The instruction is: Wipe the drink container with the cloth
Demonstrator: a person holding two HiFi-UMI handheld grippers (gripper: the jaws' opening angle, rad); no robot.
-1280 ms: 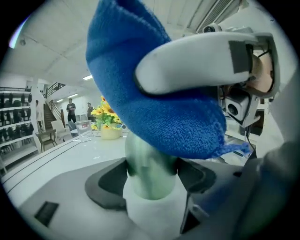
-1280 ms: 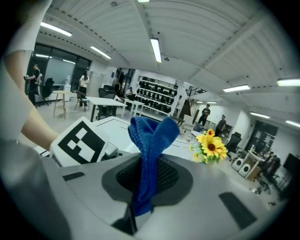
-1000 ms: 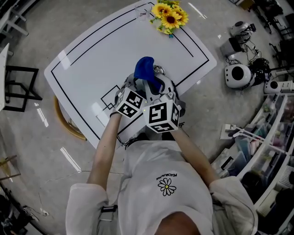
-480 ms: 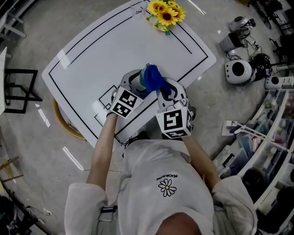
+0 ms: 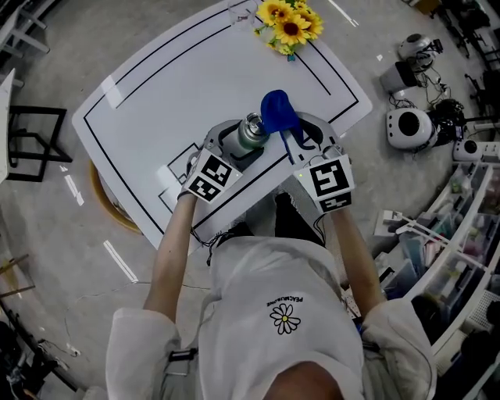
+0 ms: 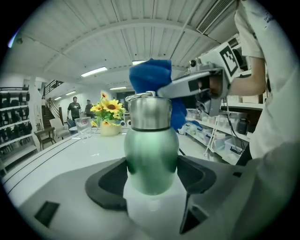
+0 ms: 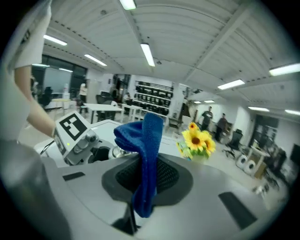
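A green bottle [image 6: 151, 157] with a steel neck and cap stands upright between the jaws of my left gripper [image 5: 244, 139], which is shut on its body. In the head view the bottle [image 5: 251, 131] sits over the near part of the white table [image 5: 168, 86]. My right gripper [image 5: 297, 134] is shut on a blue cloth [image 7: 143, 154], which hangs bunched from its jaws. In the head view the cloth [image 5: 276, 110] is just right of the bottle's cap, apart from it. From the left gripper view the cloth [image 6: 150, 77] rises behind the cap.
A pot of yellow sunflowers [image 5: 283, 23] and a clear glass [image 5: 239, 11] stand at the table's far edge. Black lines mark the tabletop. White and black equipment [image 5: 408, 125] lies on the floor to the right, with shelving [image 5: 461, 234] beyond. Several people stand in the hall behind.
My right gripper has swung to the right with the blue cloth, off the top of the bottle. The bottle's steel cap now shows. The left gripper has stayed put.
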